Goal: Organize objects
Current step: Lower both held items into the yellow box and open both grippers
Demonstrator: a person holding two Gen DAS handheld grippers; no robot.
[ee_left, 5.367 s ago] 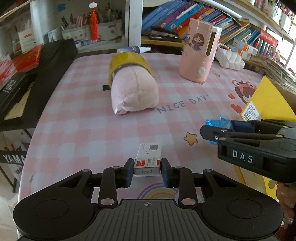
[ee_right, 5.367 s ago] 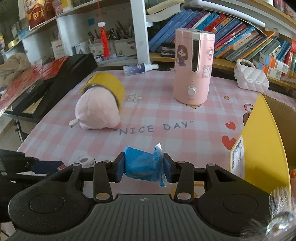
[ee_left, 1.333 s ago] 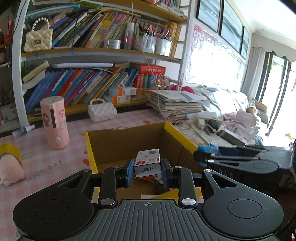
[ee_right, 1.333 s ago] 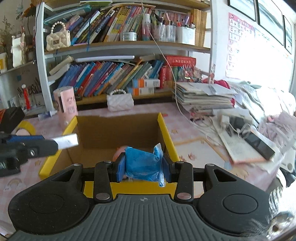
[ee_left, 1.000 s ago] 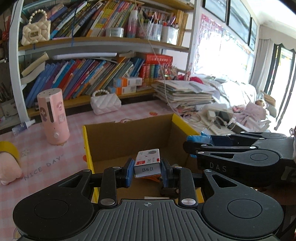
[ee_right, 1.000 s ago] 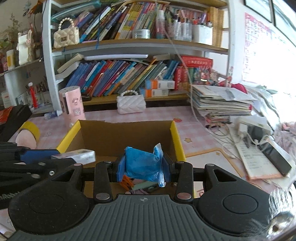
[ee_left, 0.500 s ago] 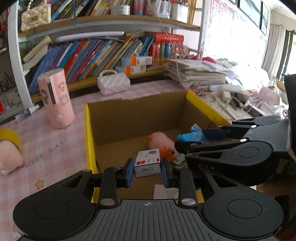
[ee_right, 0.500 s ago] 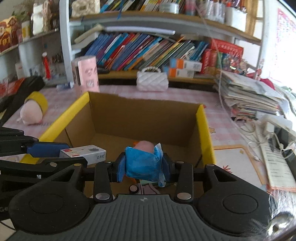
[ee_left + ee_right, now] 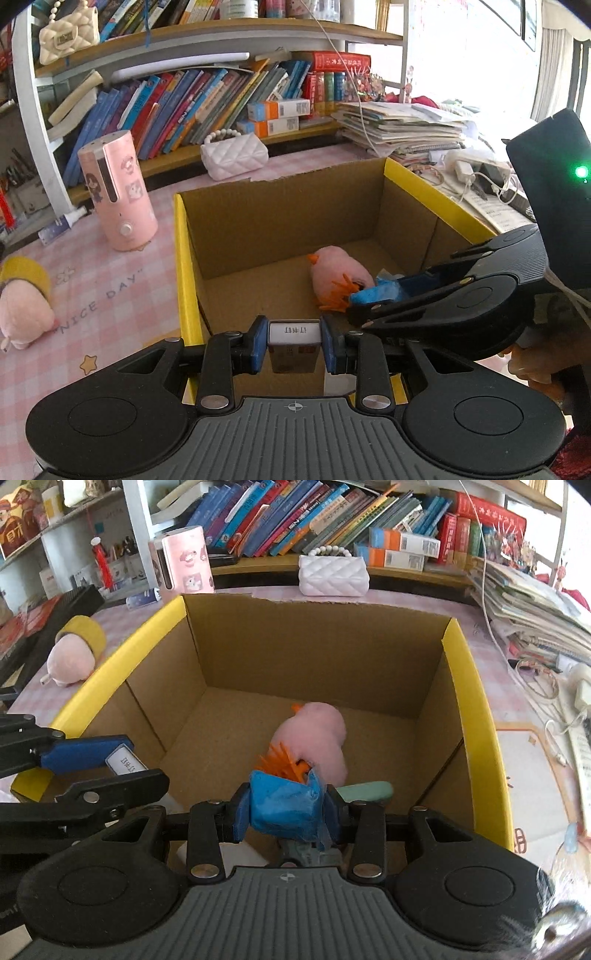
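Observation:
My left gripper (image 9: 294, 345) is shut on a small white and red box (image 9: 294, 347) and holds it over the near edge of an open cardboard box with yellow flaps (image 9: 184, 258). My right gripper (image 9: 284, 810) is shut on a blue packet (image 9: 284, 808) and holds it over the same cardboard box (image 9: 476, 701), just to the right of the left gripper. A pink plush toy with orange parts (image 9: 317, 734) and a green object (image 9: 365, 791) lie on the box floor.
A pink humidifier (image 9: 118, 192), a white quilted purse (image 9: 234, 155) and a pink plush with a yellow tape ring (image 9: 24, 299) sit on the pink checked table (image 9: 110, 295). Bookshelves stand behind. Stacked papers and cables (image 9: 424, 129) lie right of the box.
Both grippers have carried their objects from the table to above the cardboard box and tilted down over its inside. Both stay shut on what they hold.

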